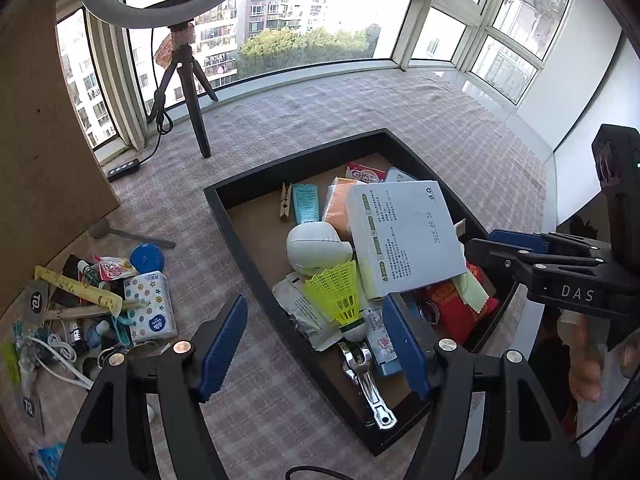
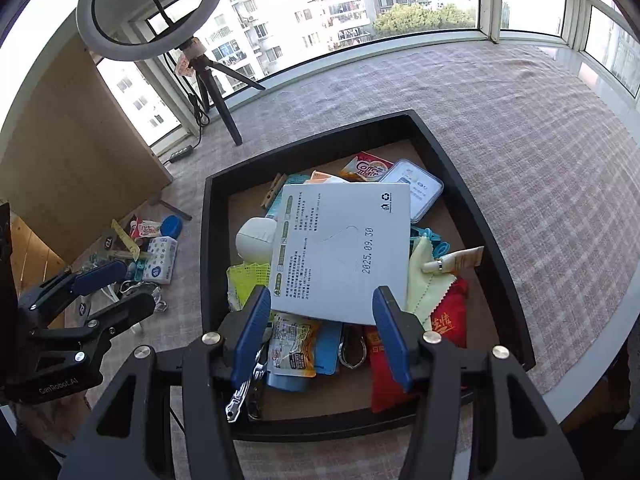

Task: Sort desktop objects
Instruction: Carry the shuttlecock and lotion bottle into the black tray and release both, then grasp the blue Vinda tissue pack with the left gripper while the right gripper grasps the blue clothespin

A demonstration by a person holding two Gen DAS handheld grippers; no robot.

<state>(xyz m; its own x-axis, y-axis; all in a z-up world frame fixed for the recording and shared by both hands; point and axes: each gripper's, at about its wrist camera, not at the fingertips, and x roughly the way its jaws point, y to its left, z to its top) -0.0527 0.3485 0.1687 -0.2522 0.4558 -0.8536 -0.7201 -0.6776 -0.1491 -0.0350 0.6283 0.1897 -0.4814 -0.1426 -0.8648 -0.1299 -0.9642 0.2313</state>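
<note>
A black tray [image 1: 248,256] [image 2: 212,280] on the checked cloth holds a heap of small items. On top lies a white flat box [image 1: 404,236] [image 2: 344,256], tilted. A yellow shuttlecock [image 1: 340,292], a white round object [image 1: 316,248], a metal clipper [image 1: 368,380] and a red pouch [image 2: 452,316] sit beneath it. My left gripper [image 1: 316,346] [image 2: 136,284] is open over the tray's near left part, holding nothing. My right gripper [image 2: 320,312] [image 1: 482,242] is open too. The box's near edge lies in the gap between its fingers, and the pads do not press on it.
A pile of loose items lies on the cloth left of the tray, among them a tissue pack [image 1: 152,308] and a blue cap [image 1: 147,258]. A ring light on a tripod [image 1: 192,92] stands by the window. A brown board [image 1: 40,140] leans at the left.
</note>
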